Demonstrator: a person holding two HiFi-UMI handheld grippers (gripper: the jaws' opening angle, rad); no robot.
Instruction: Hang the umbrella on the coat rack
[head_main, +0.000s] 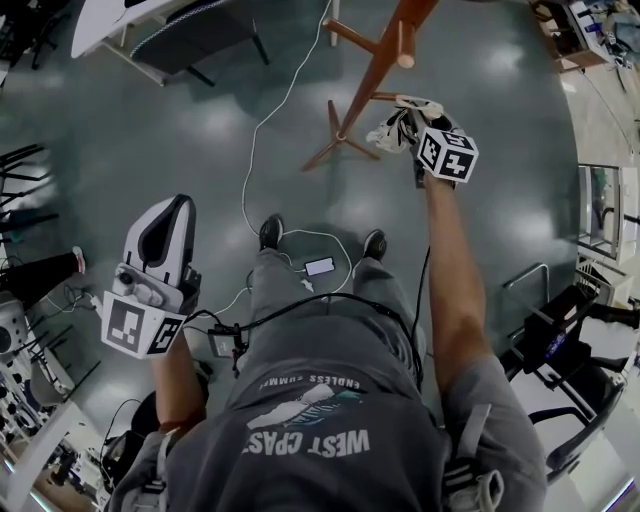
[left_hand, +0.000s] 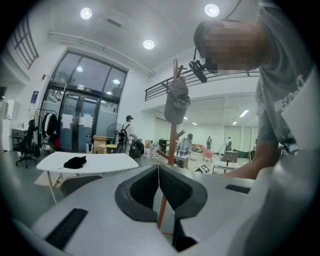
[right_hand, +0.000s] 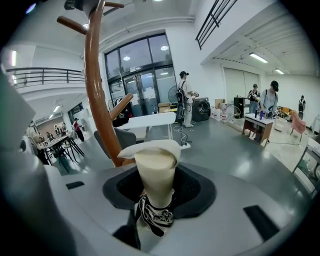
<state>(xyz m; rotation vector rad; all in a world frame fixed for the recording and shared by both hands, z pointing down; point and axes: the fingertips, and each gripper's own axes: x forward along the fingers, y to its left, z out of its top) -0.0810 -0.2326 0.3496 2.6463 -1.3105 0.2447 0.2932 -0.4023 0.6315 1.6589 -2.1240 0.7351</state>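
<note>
Right gripper is clamped on the umbrella: folded, cream end poking out past the jaws, patterned fabric bunched below the grip. It's up beside the coat rack, with the pole just left of the jaws in the right gripper view, and it's not hung yet. Left gripper is down at your side, jaws pressed together on nothing; leave it out of this. For the hang, pick one peg. The low angled peg looks nearest. Bring the umbrella over it from above, don't shove sideways into the pole. I can't make out a strap or hook, so find what catches before you let go. Open slowly and check it bears its own weight. The rack's legs are thin and I'd expect it to tip if pushed. A cap hangs on the rack; avoid that spot.
</note>
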